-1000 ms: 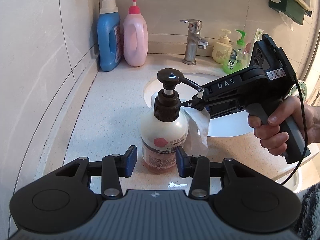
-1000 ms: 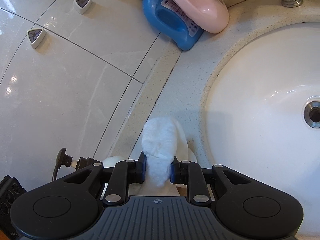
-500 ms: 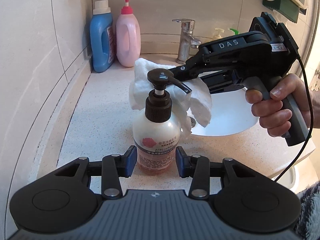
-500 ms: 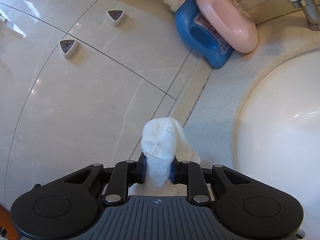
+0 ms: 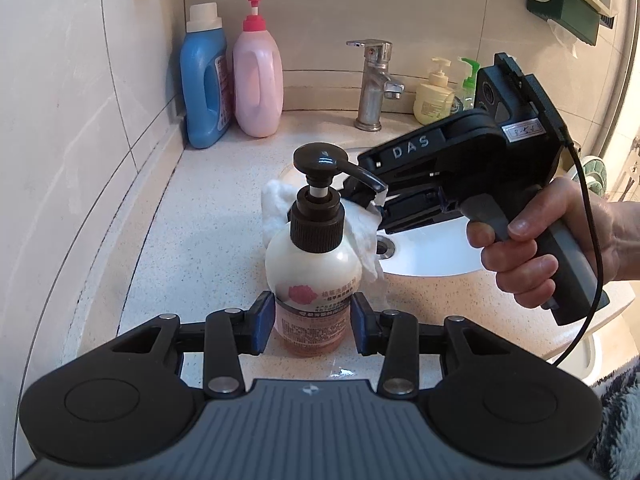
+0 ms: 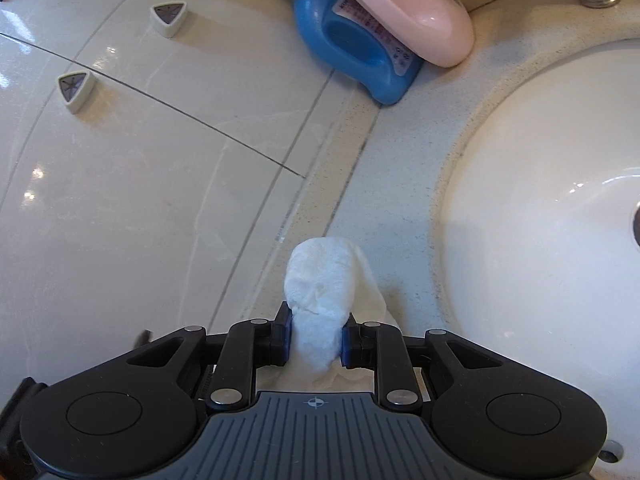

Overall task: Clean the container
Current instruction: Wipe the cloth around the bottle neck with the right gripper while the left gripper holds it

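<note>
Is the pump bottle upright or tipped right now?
Upright: the pump bottle stands on its base on the counter, pump head on top.

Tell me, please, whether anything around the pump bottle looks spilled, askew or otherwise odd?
Nothing stands out. The pump bottle stands upright between the left gripper's pads, and the right gripper holds a crumpled white tissue. A small wet glint shows on the counter at the bottle's base.

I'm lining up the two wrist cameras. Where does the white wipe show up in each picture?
Left wrist: the white wipe sits mid-frame, behind the pump bottle, bunched at the right gripper.
Right wrist: low centre, pinched between the fingers.
Shared landmark: the blue detergent bottle against the wall.
</note>
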Available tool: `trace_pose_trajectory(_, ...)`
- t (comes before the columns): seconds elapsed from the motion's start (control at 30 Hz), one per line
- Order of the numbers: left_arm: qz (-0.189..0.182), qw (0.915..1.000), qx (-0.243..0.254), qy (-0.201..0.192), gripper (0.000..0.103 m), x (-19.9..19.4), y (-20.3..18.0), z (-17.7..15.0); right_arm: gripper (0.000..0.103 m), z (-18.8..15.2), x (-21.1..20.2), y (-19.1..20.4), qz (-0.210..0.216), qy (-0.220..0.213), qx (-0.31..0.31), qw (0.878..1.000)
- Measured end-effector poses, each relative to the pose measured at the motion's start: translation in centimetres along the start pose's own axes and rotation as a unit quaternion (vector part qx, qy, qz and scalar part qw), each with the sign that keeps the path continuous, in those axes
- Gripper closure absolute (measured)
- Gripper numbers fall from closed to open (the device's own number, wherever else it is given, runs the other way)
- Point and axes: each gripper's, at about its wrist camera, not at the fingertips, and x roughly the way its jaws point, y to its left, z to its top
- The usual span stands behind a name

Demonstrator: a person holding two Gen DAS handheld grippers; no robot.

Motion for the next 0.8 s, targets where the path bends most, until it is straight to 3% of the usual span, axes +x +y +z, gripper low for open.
trace_pose_trajectory(0.2, 0.008, 0.9999, -0.015, 0.003, 0.056, -0.3, 0.6, -0.3, 0.079, -0.9, -0.5, 0.1, -0.036, -0.001, -0.013, 0.999)
trace_pose_trajectory(0.3, 0.007, 0.9996, -0.027, 0.004, 0.057, -0.5, 1.1, -0.4, 0.079, -0.6, -1.0, 1.5, -0.064, 0.008, -0.063, 0.996)
trace_pose_trajectory(0.6, -0.008, 0.9996, -0.026, 0.004, 0.057, -0.4, 0.2, -0.1, 0.079, 2.0, -2.6, 3.4, 0.011, -0.026, -0.074, 0.997)
trace_pose_trajectory(0.8, 0.008, 0.9991, -0.039, 0.012, 0.056, 0.6, -0.2, 0.2, 0.079, 2.6, -0.7, 3.6, 0.045, 0.013, -0.066, 0.997)
